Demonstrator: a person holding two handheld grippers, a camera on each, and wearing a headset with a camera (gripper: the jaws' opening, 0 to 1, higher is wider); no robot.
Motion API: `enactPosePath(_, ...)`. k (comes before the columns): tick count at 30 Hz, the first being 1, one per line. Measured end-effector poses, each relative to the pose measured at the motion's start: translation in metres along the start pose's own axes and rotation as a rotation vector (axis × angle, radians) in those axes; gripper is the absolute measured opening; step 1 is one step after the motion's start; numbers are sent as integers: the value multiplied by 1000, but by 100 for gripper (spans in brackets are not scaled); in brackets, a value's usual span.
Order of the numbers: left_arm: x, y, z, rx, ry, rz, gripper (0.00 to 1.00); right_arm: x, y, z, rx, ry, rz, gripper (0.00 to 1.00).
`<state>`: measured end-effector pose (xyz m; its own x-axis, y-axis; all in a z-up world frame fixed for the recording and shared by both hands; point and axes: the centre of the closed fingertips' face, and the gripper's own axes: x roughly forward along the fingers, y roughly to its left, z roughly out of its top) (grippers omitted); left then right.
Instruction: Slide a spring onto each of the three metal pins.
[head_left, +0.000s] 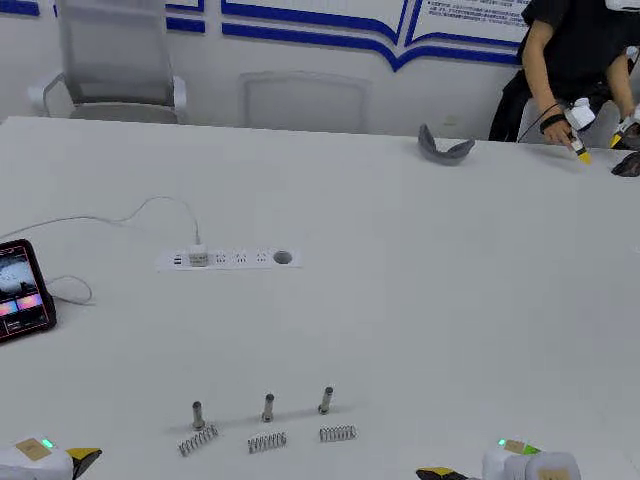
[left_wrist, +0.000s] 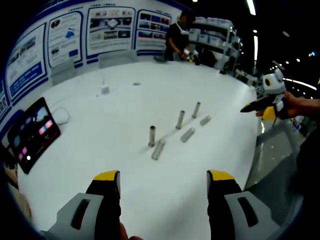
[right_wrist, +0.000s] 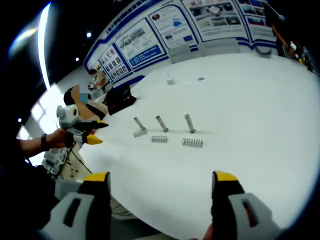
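Three metal pins (head_left: 268, 406) stand upright in a row near the near edge of the counter (head_left: 420, 300). One spring (head_left: 267, 442) lies flat just in front of each pin. The left gripper (left_wrist: 163, 180) and the right gripper (right_wrist: 162, 181) hover by that edge, each with its fingers (left_wrist: 107, 182) spread, well apart from the springs. A power strip (head_left: 228, 259) lies further in toward the middle, and a tablet (head_left: 20, 292) lies at the left edge.
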<state>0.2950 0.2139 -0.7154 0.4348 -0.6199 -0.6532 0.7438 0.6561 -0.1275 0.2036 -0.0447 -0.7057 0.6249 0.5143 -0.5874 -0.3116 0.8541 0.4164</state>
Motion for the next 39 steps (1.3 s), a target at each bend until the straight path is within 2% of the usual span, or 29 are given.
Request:
enactPosePath(9, 9, -4, 4, 6, 13, -14, 71, -4, -3, 3, 3, -10, -6, 85)
enactPosePath(12, 11, -4, 7, -14, 4, -14, 71, -4, -3, 4, 2, -11, -3, 85)
enactPosePath(22, 19, -8, 2, -12, 41, -24, 70, -7, -8, 7, 18, -25, -6, 85)
enactPosePath(26, 21, -8, 4, -15, 40, -20, 69, -11, -10, 6, 22, -26, -9, 85)
enactPosePath(31, 30, -4, 4, -22, 43, -13, 67, -17, -13, 6, 21, -27, -17, 85)
enactPosePath(39, 51, -7, 7, 1, 60, -26, 62, -24, -14, 3, 26, -29, -26, 85)
